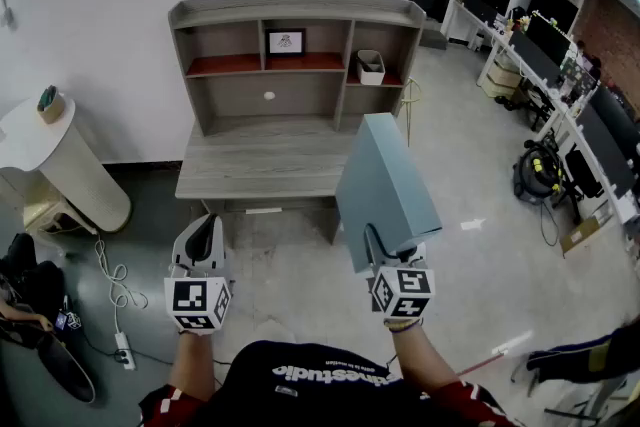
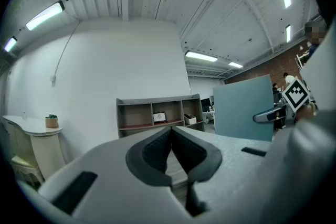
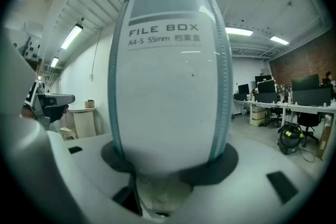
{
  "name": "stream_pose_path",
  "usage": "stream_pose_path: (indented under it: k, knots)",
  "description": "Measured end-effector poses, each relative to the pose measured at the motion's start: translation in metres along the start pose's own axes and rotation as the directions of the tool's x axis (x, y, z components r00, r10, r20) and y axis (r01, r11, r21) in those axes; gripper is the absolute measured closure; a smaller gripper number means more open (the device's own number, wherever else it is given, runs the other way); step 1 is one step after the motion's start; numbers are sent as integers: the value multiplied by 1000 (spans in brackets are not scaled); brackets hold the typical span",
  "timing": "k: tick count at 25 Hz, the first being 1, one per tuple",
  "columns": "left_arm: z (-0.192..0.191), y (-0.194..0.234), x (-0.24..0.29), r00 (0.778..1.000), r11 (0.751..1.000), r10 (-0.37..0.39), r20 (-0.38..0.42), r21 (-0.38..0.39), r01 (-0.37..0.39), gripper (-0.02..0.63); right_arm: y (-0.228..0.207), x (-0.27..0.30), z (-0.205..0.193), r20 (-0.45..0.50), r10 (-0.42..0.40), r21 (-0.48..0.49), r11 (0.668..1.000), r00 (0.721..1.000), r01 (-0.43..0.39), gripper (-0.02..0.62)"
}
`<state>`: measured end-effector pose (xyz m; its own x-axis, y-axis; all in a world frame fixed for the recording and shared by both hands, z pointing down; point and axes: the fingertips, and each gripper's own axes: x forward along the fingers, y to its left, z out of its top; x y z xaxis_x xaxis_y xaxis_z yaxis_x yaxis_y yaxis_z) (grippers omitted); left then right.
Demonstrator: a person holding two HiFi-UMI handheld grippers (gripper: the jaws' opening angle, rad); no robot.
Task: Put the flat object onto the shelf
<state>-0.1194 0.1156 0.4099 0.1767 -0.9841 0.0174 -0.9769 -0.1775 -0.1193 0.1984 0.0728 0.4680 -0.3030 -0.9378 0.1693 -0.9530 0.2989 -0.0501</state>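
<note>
Open floor [image 1: 300,260] before the desk [image 1: 262,170]; shelf [image 1: 300,12] left bay free; picture frame [image 1: 286,41] in middle; bin [image 1: 370,66] at right

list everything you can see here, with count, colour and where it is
file box: 1, blue-grey with a white spine label, upright in the right claw
desk with shelf unit: 1, grey wood with red-brown shelf boards, against the white wall ahead
picture frame: 1, dark, middle upper compartment
small container: 1, pale grey, right upper compartment
round side table: 1, white, left of the desk
potted plant: 1, green in a tan pot, on the side table
power strip: 1, white, floor at lower left
monitors: several, black, on white desks at far right
left claw: 1, grey, shut, empty
right claw: 1, grey, shut on the file box
</note>
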Motion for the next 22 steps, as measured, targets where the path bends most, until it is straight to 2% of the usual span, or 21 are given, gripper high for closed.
stream_pose_path:
  k: [14,22]
  knots:
    - [-2,-16,-3,1000,999,-1,-13,-32,1,600,-19,2,-4,-15,4,-10,1000,1000,-5,325]
    - [4,-19,-7,1000,998,-7,-7,-62,6,600,-16,2,1,8,44,-10,999,999,-44,327]
